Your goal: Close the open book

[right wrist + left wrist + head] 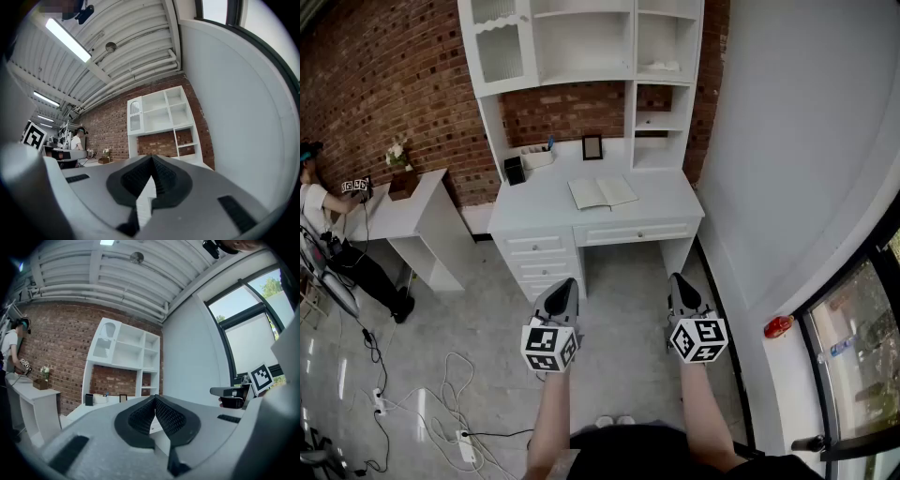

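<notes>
Brickwork of the wall (384,84) fills the upper left of the head view, and grey floor (619,309) takes the lower half. A white desk (544,211) stands against the wall at upper centre, with a drawer stack under its left part, and a white shelf unit (581,37) rises from its back edge. A smaller white side table (417,202) stands to the left of the desk, with a gap between them. At the far left edge a person (314,202) stands at that table. Loose cables (441,394) trail over the floor at lower left.

The left gripper (567,281) and the right gripper (677,278) sit side by side at lower centre, both pointing up the frame toward the desk and well short of it. In each gripper's own view the two ribbed pads meet at their tips with nothing between them, so both are closed and empty.

The open book (602,192) lies flat on the desktop, right of centre, its pages facing up. Behind it a small dark picture frame (592,147) stands upright near the wall. Left of the frame sits a white tray (538,157), and a black box (514,170) is just left of that.
</notes>
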A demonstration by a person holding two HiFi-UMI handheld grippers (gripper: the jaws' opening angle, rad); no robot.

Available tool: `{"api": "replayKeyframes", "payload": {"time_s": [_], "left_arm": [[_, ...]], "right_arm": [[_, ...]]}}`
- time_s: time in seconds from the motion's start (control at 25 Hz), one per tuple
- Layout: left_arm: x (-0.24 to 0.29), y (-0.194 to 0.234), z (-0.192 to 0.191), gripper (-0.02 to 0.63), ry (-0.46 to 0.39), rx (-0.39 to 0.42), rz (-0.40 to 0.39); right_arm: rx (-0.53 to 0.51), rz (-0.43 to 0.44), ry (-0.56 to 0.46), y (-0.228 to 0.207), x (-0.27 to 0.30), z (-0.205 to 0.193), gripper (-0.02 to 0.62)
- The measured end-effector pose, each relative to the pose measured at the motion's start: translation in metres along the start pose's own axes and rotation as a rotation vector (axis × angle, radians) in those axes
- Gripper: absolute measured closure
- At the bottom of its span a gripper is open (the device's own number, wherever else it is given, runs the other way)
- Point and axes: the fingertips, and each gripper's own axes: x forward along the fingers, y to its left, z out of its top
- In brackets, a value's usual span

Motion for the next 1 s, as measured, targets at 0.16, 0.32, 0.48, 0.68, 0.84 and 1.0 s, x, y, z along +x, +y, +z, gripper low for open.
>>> {"api": "replayKeyframes", "payload": {"time_s": [0.16, 0.32, 0.48, 0.68, 0.84, 1.0], "left_arm": [[-0.003, -0.002, -0.001, 0.597, -0.001, -0.002, 0.004], [-0.005, -0.001, -0.003, 0.597, 0.006, -0.008, 0.005], [-0.006, -0.003, -0.004, 0.597, 0.011, -0.01, 0.0], [-0.01, -0.005, -0.009, 0.597, 0.018, -0.018, 0.0], [-0.013, -0.006, -0.015, 0.597, 0.027, -0.026, 0.0], [-0.014, -0.007, -0.022, 0.597, 0.038, -0.037, 0.001]], "right_arm": [[0.001, 0.002, 0.001, 0.0, -0.004, -0.001, 0.597], [0.002, 0.003, 0.002, 0.002, -0.006, 0.0, 0.597], [0.007, 0.005, 0.003, 0.005, -0.007, 0.0, 0.597], [0.024, 0.018, -0.009, 0.008, -0.012, -0.001, 0.597], [0.031, 0.023, -0.01, 0.009, -0.017, -0.004, 0.595], [0.041, 0.052, 0.023, 0.014, -0.018, -0.017, 0.595]]}}
